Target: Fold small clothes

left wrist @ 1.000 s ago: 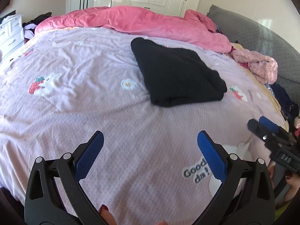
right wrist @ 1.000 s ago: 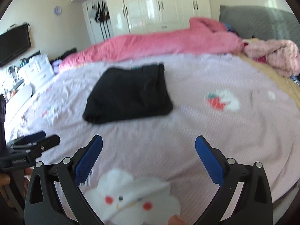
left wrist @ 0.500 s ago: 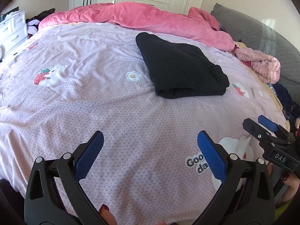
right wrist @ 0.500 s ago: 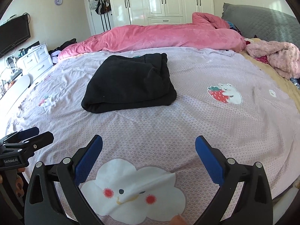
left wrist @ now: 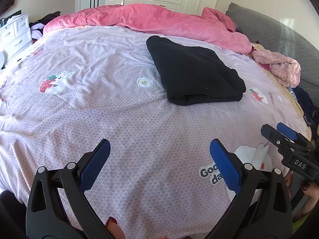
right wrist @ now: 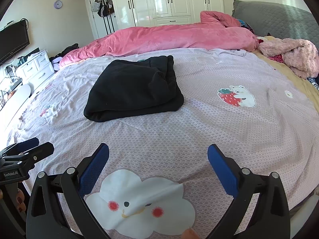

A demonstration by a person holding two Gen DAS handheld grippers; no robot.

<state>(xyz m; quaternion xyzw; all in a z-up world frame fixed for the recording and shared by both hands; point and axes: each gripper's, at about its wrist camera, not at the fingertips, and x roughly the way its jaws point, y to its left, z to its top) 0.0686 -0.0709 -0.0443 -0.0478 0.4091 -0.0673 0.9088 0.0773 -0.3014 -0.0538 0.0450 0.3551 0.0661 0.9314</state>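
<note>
A folded black garment [left wrist: 196, 73] lies on the lilac bedsheet [left wrist: 119, 109], past the middle of the bed; it also shows in the right wrist view [right wrist: 135, 88]. My left gripper [left wrist: 159, 159] is open and empty, hovering over the near part of the sheet, well short of the garment. My right gripper [right wrist: 158, 163] is open and empty above a white cloud print. Each gripper shows at the edge of the other's view: the right gripper [left wrist: 279, 131] and the left gripper [right wrist: 33, 147].
A pink duvet [left wrist: 163, 22] is bunched along the far side of the bed. A fluffy pink garment [right wrist: 293, 55] and a grey headboard [right wrist: 279, 18] are at the right. White drawers [right wrist: 33, 67] stand left; wardrobes [right wrist: 169, 0] behind.
Both grippers have drawn back a little from the garment and steadied; the views are now sharp. The folded black garment has not moved. Both grippers stay open.
</note>
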